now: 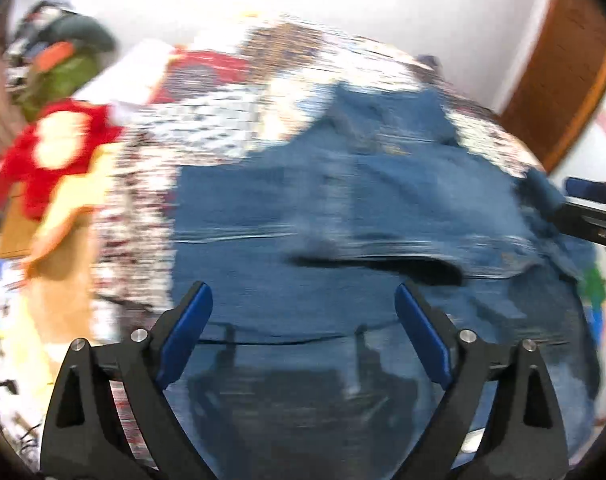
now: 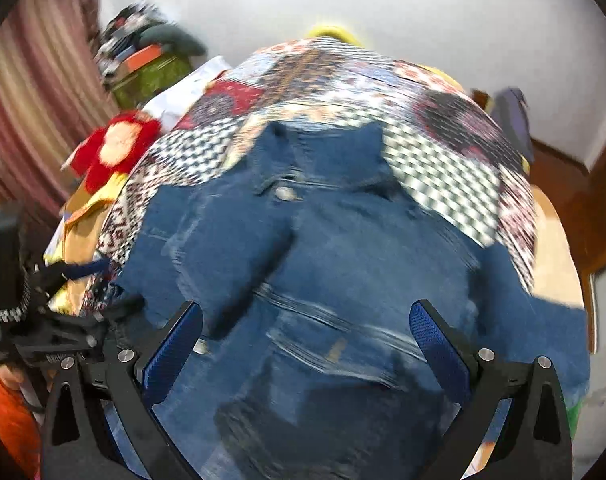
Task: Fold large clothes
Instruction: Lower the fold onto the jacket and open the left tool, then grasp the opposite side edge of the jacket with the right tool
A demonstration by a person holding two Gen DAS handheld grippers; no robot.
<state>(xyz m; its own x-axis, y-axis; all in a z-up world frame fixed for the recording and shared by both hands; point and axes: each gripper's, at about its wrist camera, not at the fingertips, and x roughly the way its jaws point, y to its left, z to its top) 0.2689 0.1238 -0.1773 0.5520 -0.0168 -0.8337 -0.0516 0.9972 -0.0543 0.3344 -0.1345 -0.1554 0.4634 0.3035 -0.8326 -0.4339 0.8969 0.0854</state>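
Denim jacket lies spread flat beneath both grippers, its collar and a metal button at the far end, one sleeve folded across the front. In the left wrist view, the left gripper hangs above the lower part of the jacket with its blue-padded fingers spread wide and nothing between them; the picture is strongly blurred. In the right wrist view, the right gripper likewise stands with its fingers wide apart over the denim, gripping nothing. Around the jacket, a patchwork bedspread of checked and patterned squares covers the surface it rests on. Off to the left edge of that surface sits a red and yellow garment, and beyond it a cluttered pile with a green box. A striped curtain hangs at the far left, and a white wall rises behind.
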